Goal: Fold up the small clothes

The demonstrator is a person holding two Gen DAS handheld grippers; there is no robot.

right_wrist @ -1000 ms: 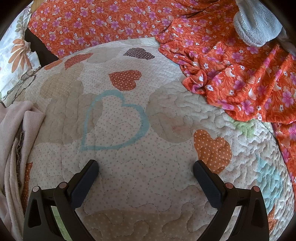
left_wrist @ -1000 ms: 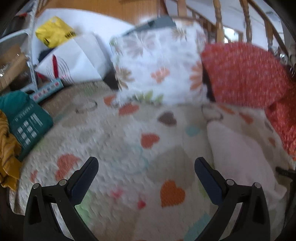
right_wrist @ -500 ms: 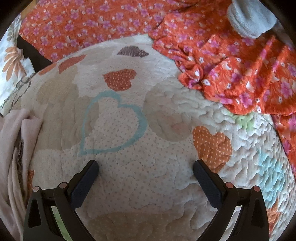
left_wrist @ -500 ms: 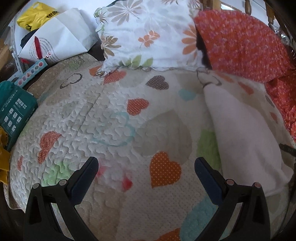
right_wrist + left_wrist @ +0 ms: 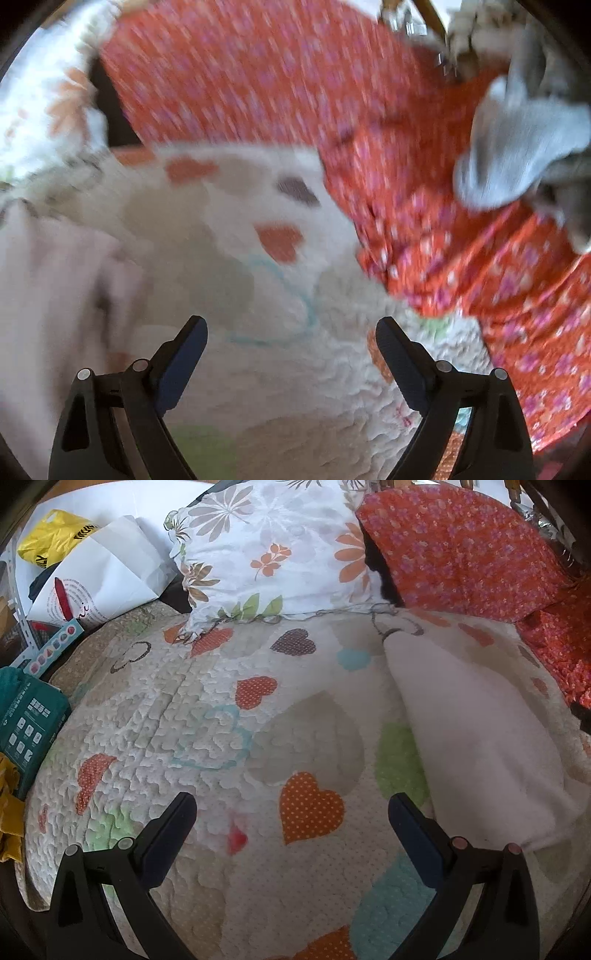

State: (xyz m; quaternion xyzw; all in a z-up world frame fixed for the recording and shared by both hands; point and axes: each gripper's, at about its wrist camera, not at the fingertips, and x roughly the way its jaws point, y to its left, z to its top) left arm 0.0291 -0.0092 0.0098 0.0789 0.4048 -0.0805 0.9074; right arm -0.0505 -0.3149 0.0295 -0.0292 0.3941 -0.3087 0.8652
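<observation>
**A:** ok so where's the actual laundry? I spot a pale pink garment [image 5: 480, 738] lying folded on the heart-print quilt [image 5: 258, 738], right side of the left wrist view, running from mid-frame down toward the lower right. In the right wrist view the same pink cloth [image 5: 48, 295] sits at the left edge, pretty smeared.

**B:** yep, and neither claw is touching it. Left claw [image 5: 291, 812] at the bottom of its frame has its jaws spread wide, just quilt between them, an orange polka-dot heart right in the gap. The garment is just beside its right finger.

**A:** right claw [image 5: 290, 338]?

**B:** jaws wide but easing inward, nothing between them, only quilt below. That whole frame is motion-blurred.

**A:** other stuff: grey fleecy garment [image 5: 517, 147] upper right in the right view, lying on an orange floral sheet [image 5: 461, 277].

**B:** left view, top: white flower-print pillow [image 5: 273, 554] next to an orange floral pillow [image 5: 461, 554]. Upper left has a white paper bag [image 5: 103, 579] and a yellow plastic bag [image 5: 51, 542]; a teal package [image 5: 29, 720] at the left edge.
</observation>
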